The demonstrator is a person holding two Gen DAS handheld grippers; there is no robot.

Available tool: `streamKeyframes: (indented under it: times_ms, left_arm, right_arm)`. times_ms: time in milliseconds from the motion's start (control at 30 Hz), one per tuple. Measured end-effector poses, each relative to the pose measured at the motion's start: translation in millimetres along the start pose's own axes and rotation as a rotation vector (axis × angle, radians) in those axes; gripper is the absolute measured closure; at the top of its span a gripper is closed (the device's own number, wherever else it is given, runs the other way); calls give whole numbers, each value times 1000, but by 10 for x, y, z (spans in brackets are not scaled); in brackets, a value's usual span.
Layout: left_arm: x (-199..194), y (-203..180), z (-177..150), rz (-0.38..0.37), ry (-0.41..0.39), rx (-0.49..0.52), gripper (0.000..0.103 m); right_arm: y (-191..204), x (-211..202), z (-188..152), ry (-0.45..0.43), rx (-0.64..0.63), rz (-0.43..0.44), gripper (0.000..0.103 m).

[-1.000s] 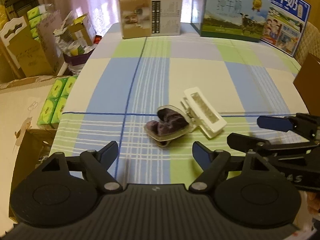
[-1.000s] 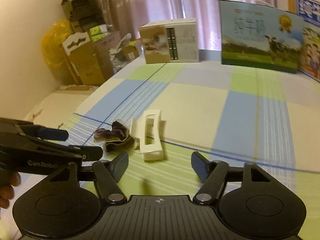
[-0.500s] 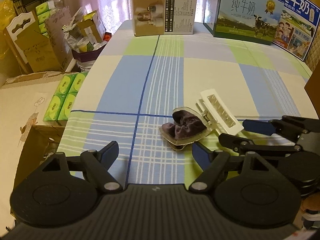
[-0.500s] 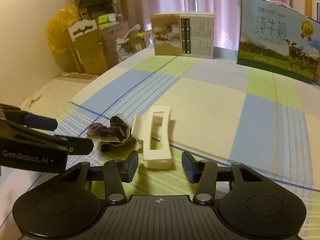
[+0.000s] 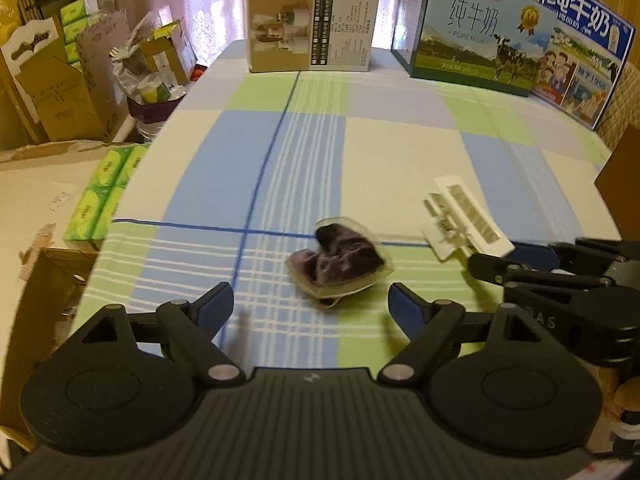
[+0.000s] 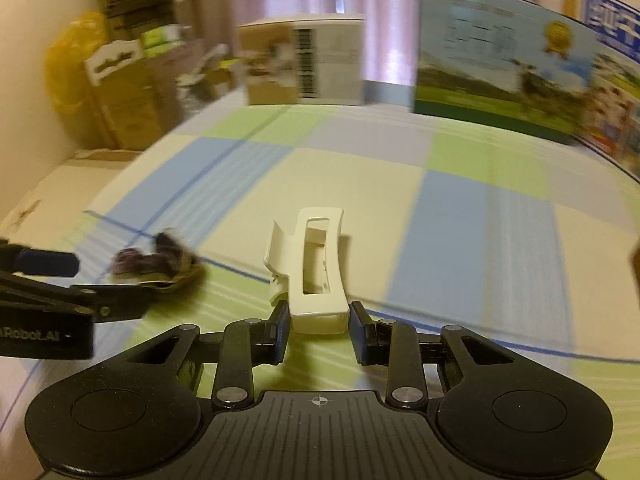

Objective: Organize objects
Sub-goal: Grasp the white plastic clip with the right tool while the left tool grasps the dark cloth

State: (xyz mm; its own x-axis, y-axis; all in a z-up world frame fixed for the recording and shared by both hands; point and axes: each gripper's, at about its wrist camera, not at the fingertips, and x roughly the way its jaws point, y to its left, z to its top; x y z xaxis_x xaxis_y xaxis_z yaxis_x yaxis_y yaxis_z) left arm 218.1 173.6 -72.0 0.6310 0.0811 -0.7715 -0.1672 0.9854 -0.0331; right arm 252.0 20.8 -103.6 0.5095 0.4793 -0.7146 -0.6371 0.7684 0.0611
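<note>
The right gripper (image 6: 319,334) pinches the white hair clip (image 6: 310,270); the left gripper (image 5: 310,306) gapes wide, a purple cloth (image 5: 338,258) just ahead.

Motion blur is smearing the whole right wrist view; the print on the tall blue-and-green milk carton (image 6: 496,64) and on the beige cardboard box (image 6: 304,60) is reading as streaks; the dark purple crumpled pouch in clear wrap (image 6: 156,266) is losing its outline, the black left gripper (image 6: 76,280) covering its near edge; the brown cardboard corner (image 5: 622,184) is running off the left wrist view's right edge.
</note>
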Motion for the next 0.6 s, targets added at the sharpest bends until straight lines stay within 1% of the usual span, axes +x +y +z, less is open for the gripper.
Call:
streamKeyframes:
  times_ms: [67, 133, 200, 300, 333, 367, 433, 467, 500, 533, 600]
  left_arm:
    - [52, -42, 40, 0, -23, 4, 20]
    - [118, -74, 80, 0, -30, 2, 20]
    - [197, -102, 117, -21, -22, -13, 20]
    - [333, -161, 133, -2, -10, 6, 22]
    - [375, -169, 137, 10, -9, 11, 23]
    - [404, -170, 140, 20, -8, 12, 24]
    - [447, -158, 148, 25, -6, 7, 31]
    - [461, -148, 148, 23, -3, 3, 35]
    - [476, -141, 145, 21, 3, -1, 40]
    - [478, -140, 141, 20, 3, -1, 41]
    - [463, -159, 139, 19, 2, 13, 51]
  right_arm:
    - [-91, -26, 5, 13, 22, -25, 75]
    - [-165, -50, 3, 27, 37, -31, 75]
    - [-221, -73, -4, 34, 45, -21, 75]
    - [-270, -79, -11, 40, 70, 2, 74]
    - [-276, -75, -14, 41, 80, 4, 70]
    - [-279, -66, -14, 42, 84, 12, 66]
    - [-259, -55, -14, 33, 77, 19, 52]
    - [-240, -54, -16, 22, 66, 19, 49]
    - [-221, -50, -16, 10, 53, 16, 48]
    - [-199, -37, -12, -1, 44, 15, 48]
    - [-172, 2, 0, -14, 30, 20, 47]
